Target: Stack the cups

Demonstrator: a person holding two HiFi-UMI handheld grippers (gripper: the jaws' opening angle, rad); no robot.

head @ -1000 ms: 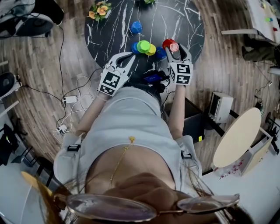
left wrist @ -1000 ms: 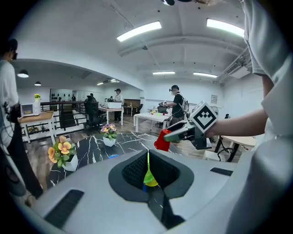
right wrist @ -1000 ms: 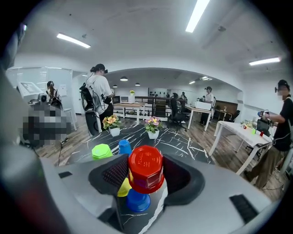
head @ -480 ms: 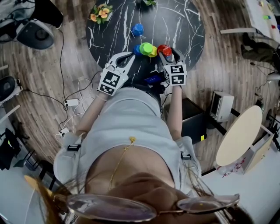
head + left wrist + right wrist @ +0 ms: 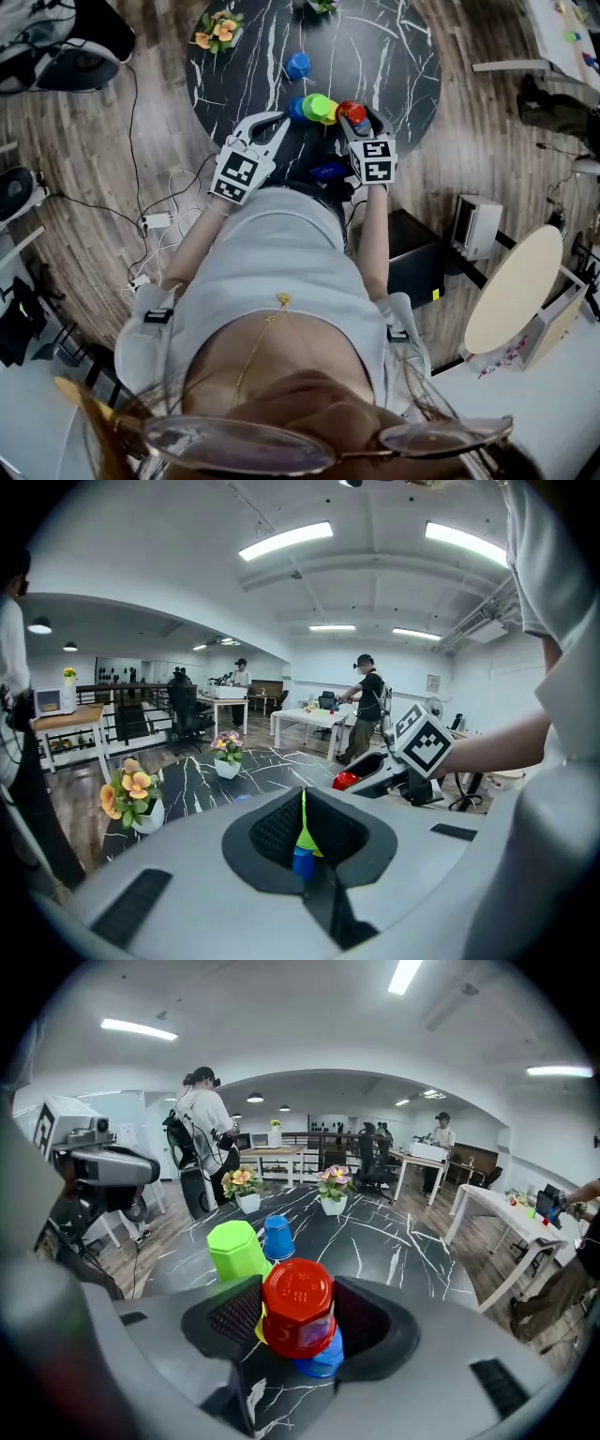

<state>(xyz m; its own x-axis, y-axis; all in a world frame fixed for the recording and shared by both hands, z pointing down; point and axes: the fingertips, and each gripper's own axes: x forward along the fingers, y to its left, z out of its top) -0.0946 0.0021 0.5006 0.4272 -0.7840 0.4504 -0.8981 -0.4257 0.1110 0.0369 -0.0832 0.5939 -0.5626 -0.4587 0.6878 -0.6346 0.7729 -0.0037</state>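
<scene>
Polished black stone look on the table [image 5: 394,56], white veins running through a soft sheen. The floor [image 5: 112,187] around it is grey-brown wood plank, matt. Now the red cup [image 5: 298,1307]: glossy plastic, faceted, with raised lettering on its base. The green cup [image 5: 236,1251] is the same smooth plastic with a duller shine, and the far blue cup [image 5: 277,1236] is shiny too. On the right gripper [image 5: 298,1327], a matt grey moulded plastic shell, and its pads [image 5: 232,1318] are black, finely ribbed, rubbery-looking. The left gripper [image 5: 302,846] has the same matt grey shell and dark textured lining. The marker cubes [image 5: 378,161] carry flat black-and-white print, no shine. The shirt [image 5: 272,272] is pale cloth in soft folds, and the chain [image 5: 258,347] is thin and gold-toned.
</scene>
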